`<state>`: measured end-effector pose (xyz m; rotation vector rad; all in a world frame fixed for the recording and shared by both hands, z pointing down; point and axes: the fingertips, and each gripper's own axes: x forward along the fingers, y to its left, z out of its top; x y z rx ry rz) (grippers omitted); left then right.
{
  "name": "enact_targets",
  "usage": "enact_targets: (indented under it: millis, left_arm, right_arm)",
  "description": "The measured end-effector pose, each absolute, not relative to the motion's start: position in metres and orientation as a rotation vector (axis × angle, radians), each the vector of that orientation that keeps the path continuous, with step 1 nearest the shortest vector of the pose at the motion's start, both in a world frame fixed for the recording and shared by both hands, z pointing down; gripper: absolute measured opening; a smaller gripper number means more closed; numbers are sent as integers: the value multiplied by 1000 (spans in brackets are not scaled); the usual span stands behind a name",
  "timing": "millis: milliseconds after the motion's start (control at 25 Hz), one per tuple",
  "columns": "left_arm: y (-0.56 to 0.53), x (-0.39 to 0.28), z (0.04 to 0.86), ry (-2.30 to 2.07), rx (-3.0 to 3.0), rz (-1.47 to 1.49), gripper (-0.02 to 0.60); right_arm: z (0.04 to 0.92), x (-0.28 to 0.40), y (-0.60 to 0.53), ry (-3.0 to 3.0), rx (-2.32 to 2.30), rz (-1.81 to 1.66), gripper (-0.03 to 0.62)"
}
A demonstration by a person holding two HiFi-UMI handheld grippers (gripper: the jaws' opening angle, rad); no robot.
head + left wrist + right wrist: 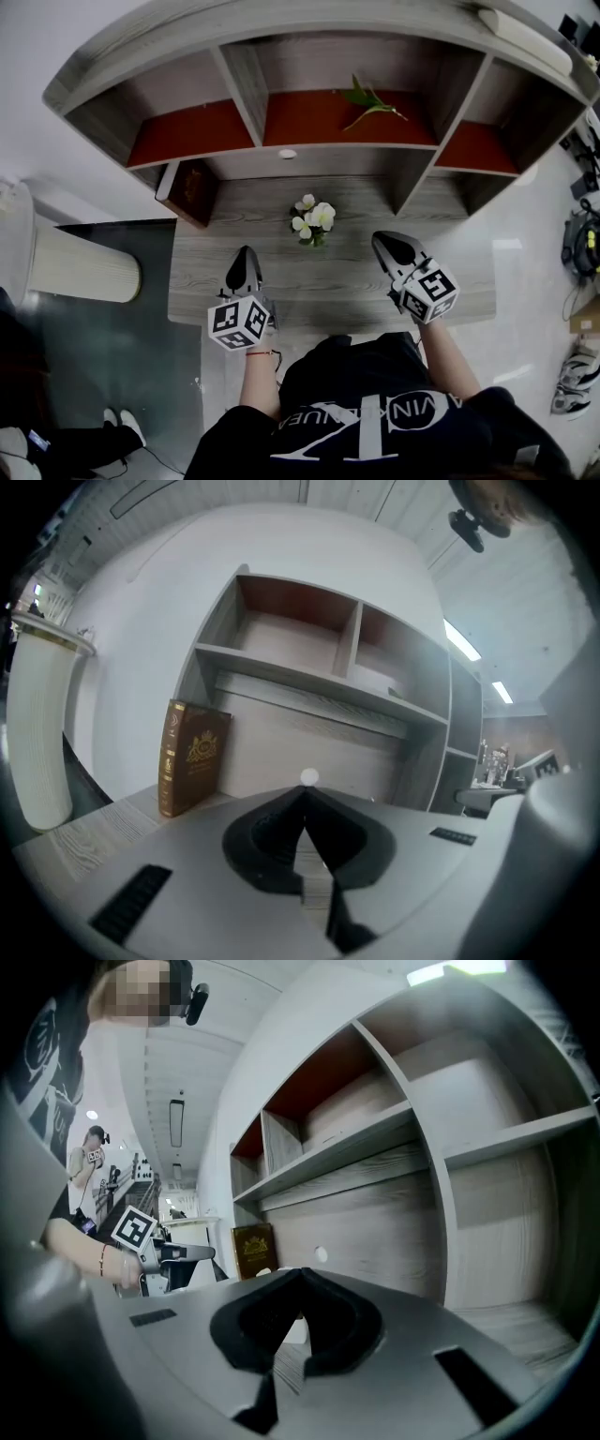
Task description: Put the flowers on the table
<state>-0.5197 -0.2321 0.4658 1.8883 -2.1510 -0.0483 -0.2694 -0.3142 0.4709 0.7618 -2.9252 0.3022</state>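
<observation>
The white flowers (312, 221) are seen set on the grey wooden table (328, 281), ahead of and between the two grippers, touched by neither. The left gripper (247, 253) is held clenched, with nothing between its jaws; the right gripper (380, 240) is likewise closed and empty. A leafy green sprig (370, 101) is laid on the red middle shelf (309, 117), and a brown book (192, 190) is stood at the table's left
</observation>
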Motion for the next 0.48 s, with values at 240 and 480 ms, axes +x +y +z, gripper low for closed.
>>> enact_targets:
  millis: [240, 480]
  left_arm:
    - [-223, -526, 440, -2234, 1906, -50, 4]
    - [-220, -527, 418, -2287, 1933, -47, 4]
  right_arm:
    - [454, -269, -317, -2955, 777, 219, 9]
    - [433, -266, -321, -3005, 810, 175, 9]
